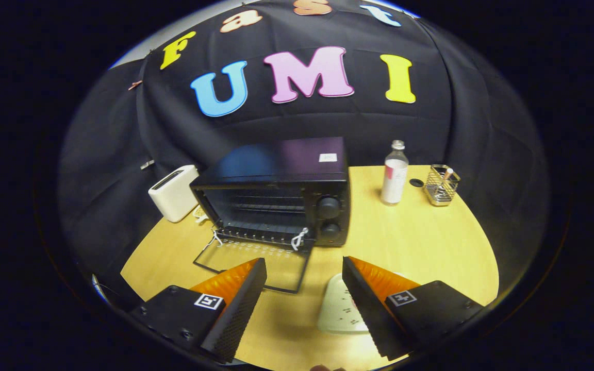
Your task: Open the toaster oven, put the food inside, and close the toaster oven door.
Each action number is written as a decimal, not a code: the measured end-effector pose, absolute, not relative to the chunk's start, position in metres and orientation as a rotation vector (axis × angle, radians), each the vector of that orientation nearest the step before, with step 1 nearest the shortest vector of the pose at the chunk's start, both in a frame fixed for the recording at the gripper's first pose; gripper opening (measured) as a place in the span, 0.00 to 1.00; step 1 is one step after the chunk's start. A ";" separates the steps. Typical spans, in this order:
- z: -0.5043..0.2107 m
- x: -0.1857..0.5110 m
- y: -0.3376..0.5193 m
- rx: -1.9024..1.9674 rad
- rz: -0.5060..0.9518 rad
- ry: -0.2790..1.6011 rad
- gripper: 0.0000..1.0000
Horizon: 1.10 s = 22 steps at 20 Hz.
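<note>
A black toaster oven [281, 190] stands on the wooden table beyond my fingers. Its glass door [256, 260] lies folded down flat toward me, and the wire rack inside is bare. My gripper [304, 278] hovers above the table just in front of the door, open, with nothing between the fingers. A pale plate [338, 309] lies under and beside the right finger [374, 309], partly hidden by it. I cannot make out any food on the part of the plate that shows.
A white pop-up toaster [175, 192] stands left of the oven. Right of the oven are a clear bottle [395, 175] and a wire mesh holder [441, 184] near the table's far edge. Bare wood lies between the oven and the bottle.
</note>
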<state>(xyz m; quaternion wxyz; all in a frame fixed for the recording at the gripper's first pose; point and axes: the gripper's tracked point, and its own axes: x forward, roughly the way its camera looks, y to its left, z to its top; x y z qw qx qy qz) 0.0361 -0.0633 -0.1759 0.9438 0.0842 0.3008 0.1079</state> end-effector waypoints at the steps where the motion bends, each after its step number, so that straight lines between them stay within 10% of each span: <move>1: -0.179 0.036 -0.076 0.178 0.216 0.629 0.99; 22: -0.344 -0.021 -0.175 0.330 0.108 1.041 0.99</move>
